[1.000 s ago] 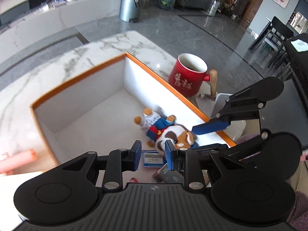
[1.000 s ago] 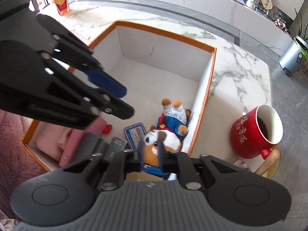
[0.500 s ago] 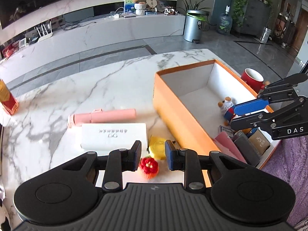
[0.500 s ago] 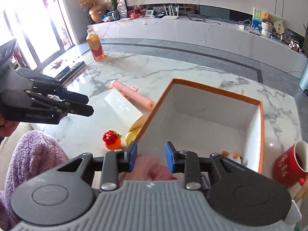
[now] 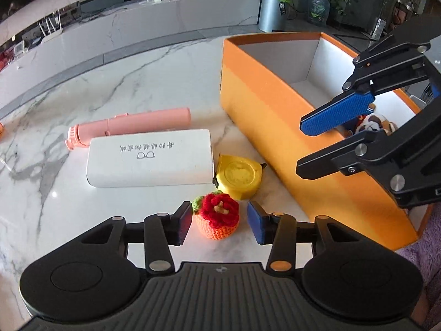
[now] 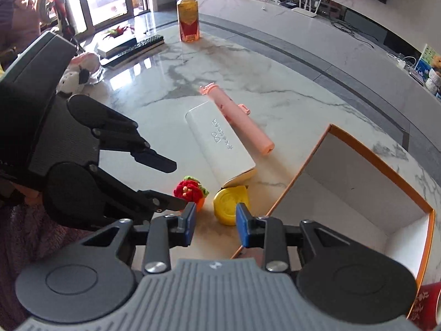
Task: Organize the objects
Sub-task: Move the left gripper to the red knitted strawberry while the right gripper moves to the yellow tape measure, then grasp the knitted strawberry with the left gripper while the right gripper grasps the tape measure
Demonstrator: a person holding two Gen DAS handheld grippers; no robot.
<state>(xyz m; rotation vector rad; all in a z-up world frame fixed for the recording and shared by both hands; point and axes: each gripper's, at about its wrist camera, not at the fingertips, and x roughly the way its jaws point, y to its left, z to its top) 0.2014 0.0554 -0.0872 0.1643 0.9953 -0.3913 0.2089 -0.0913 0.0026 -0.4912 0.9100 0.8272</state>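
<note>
Nearest in the left wrist view, the left gripper point(image 5: 219, 223) has its fingers point(image 5: 184, 222) spread, having just been opening. The crocheted toy point(image 5: 218, 218) sits between them on the tabletop point(image 5: 154, 82), neither blue pad pressing on it. It is a knitted ball, orange below, with a red yarn flower and a green fringe on top.

Just beyond it lies a yellow tape measure point(image 5: 239, 175), a smooth rounded plastic case with an embossed disc on its face. It touches the end of a white box point(image 5: 150, 162), glossy, with rounded edges and printed characters. Behind the box, and alongside it, lies a matte pink tube point(image 5: 129, 128) with a flared, ribbed end.

To the right stands the orange box point(image 5: 275, 127), smooth card, white inside. This view alone shows a plush dog point(image 5: 373, 122) lying in it. The right gripper point(image 5: 317, 149) hangs over the box's near wall, its fingers apart with nothing between them.

The right wrist view shows the right gripper point(image 6: 216, 227) with its fingers parted and empty above the tape measure point(image 6: 230, 202), the crocheted toy point(image 6: 190, 190) just to the left of it. Only here does a clear bottle point(image 6: 188, 16) of amber liquid with a red label show, standing far back on the veined white marble, and a black keyboard point(image 6: 129, 48) lies left of it.
</note>
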